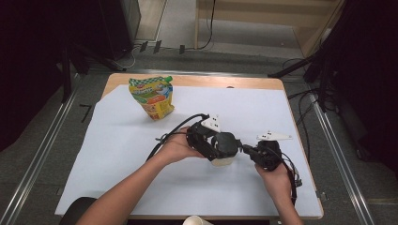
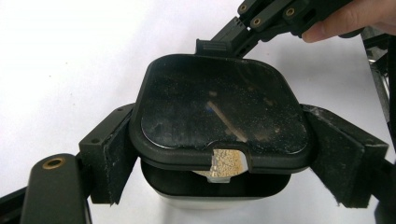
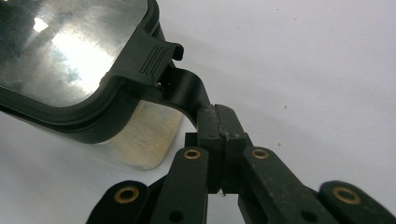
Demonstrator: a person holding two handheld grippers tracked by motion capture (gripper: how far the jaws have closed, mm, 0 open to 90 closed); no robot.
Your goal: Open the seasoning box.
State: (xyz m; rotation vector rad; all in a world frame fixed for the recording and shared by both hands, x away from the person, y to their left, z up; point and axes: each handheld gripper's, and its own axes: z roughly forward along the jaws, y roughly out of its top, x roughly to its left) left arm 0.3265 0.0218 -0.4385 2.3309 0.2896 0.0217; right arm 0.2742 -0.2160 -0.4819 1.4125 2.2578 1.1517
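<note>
— Where do we have the container (image 1: pixel 224 157)?
— Near the tabletop's (image 1: pixel 141 140) right front part; our left tool (image 2: pixel 210 154) clamps its sides, our right tool (image 3: pixel 219 128) sits closed at its lid's (image 2: pixel 219 105) latch.

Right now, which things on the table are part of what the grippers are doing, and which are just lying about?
In the job:
- clear container with black lid, clamped by the left gripper
- lid's handle, pinched by the shut right gripper

Lying about:
- yellow and green snack pouch, standing near the far left corner
- white sheet covering the table
- paper cup at the near edge
</note>
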